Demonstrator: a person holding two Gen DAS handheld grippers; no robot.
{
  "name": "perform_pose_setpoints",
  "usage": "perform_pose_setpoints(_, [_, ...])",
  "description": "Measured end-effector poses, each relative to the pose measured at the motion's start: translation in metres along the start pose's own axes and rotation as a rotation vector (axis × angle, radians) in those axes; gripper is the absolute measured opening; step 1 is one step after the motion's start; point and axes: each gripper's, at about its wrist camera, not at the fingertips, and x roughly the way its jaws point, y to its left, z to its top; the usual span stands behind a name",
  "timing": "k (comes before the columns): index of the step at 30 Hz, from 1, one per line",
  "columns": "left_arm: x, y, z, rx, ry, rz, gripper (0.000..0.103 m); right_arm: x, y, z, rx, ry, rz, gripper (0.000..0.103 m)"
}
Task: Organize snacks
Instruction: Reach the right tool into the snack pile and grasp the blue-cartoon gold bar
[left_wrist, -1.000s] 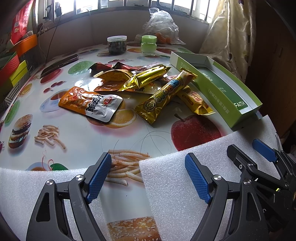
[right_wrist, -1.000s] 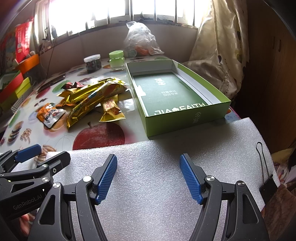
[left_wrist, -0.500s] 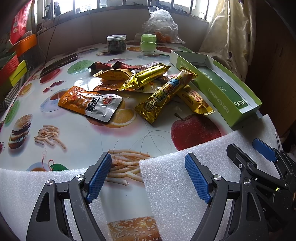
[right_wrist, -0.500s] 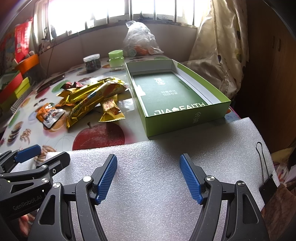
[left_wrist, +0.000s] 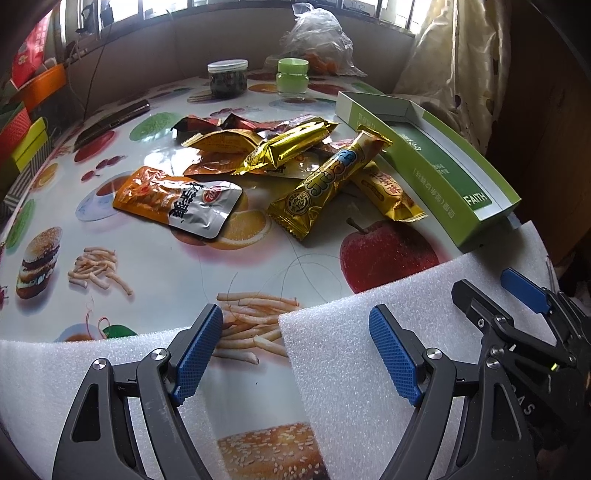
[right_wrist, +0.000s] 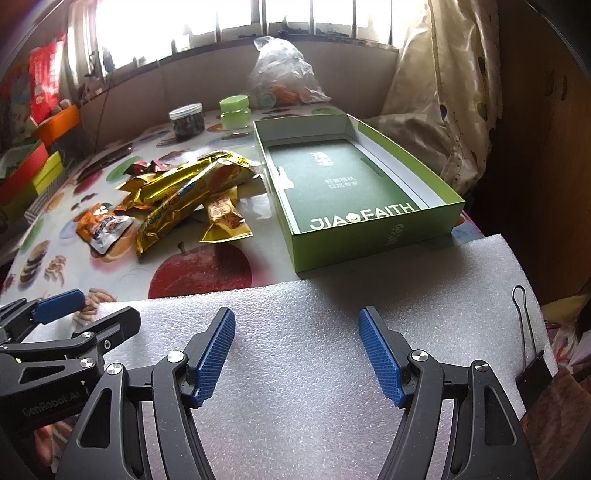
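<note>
resting over white foam sheets (right_wrist: 295, 369) at the near edge of the table (left_wrist: 166, 280), the left hand-held gripper (left_wrist: 295, 350) and the right hand-held gripper (right_wrist: 297, 350) both have their blue pads spread wide with nothing between them. the green box (right_wrist: 369, 236) lies open and holds no snacks. just left of the box sits the snack pile: a long gold bar (left_wrist: 328, 184) leaning over a smaller gold packet (left_wrist: 388, 192), another gold bar (left_wrist: 291, 147) behind, and an orange-and-silver pouch (left_wrist: 177, 203) farther left. beyond the box stand a green jar (right_wrist: 234, 110), a dark-filled jar (right_wrist: 188, 120) and a clear plastic bag (right_wrist: 284, 77).
</note>
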Motion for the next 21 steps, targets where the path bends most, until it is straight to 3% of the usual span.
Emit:
perform_pose_setpoints(5, [-0.010, 0.010, 0.005, -0.022, -0.019, -0.016, 0.082, -0.011, 0.000, 0.006, 0.007, -0.039, 0.051, 0.069])
perform_pose_setpoints(14, [-0.020, 0.046, 0.034, -0.107, -0.053, -0.025, 0.082, -0.010, 0.013, 0.040, -0.012, -0.039, 0.114, 0.068])
perform_pose_setpoints(21, [-0.021, 0.067, 0.056, -0.116, -0.079, -0.025, 0.082, 0.007, 0.038, 0.069, -0.043, -0.014, 0.162, 0.065])
